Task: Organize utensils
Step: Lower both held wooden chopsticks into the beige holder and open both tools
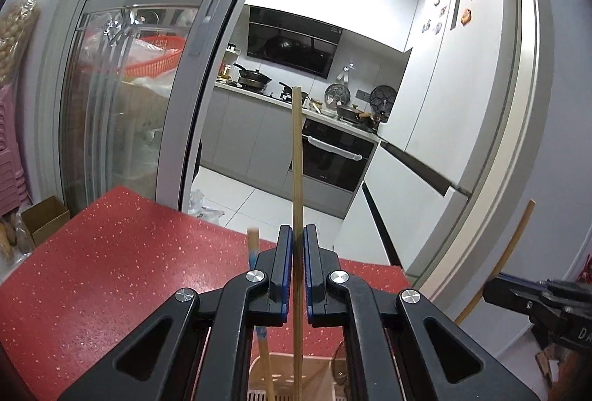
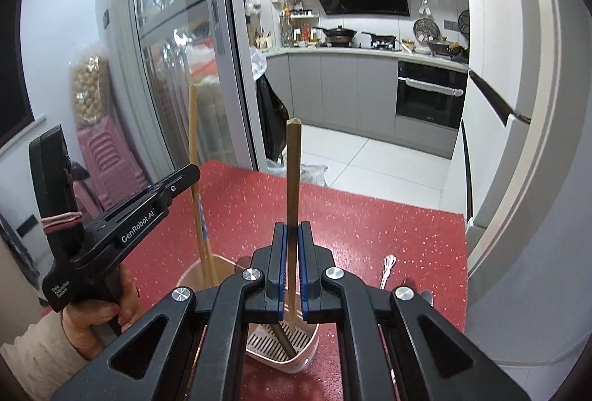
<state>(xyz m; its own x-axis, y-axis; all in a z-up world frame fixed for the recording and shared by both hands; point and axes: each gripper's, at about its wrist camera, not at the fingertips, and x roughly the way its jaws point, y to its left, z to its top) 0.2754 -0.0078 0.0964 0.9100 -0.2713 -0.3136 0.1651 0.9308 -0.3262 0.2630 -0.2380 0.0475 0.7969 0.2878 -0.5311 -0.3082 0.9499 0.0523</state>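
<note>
**Two chopsticks held upright over the drainer holder**

The left gripper (image 1: 298, 234) is clamped on a pale chopstick (image 1: 297, 156), which stands nearly upright between the blue pads and runs down past them toward the pink utensil holder (image 1: 285, 375) just below. The right gripper (image 2: 291, 230) is likewise clamped on a darker chopstick (image 2: 293, 171), its lower end hanging above the slotted floor of the holder (image 2: 273, 345).

To do this step well, each stick should, I judge, be kept vertical and lowered until its tip is inside the holder's rim before the pads part; letting go too high risks a bounce onto the red table (image 2: 370, 216). The two grippers are close together, so lowering one at a time would avoid a clash.

Further out, a blue-banded chopstick (image 2: 201, 216) already leans in the holder. A metal spoon (image 2: 387, 267) lies on the table to the right, not yet sorted.
</note>
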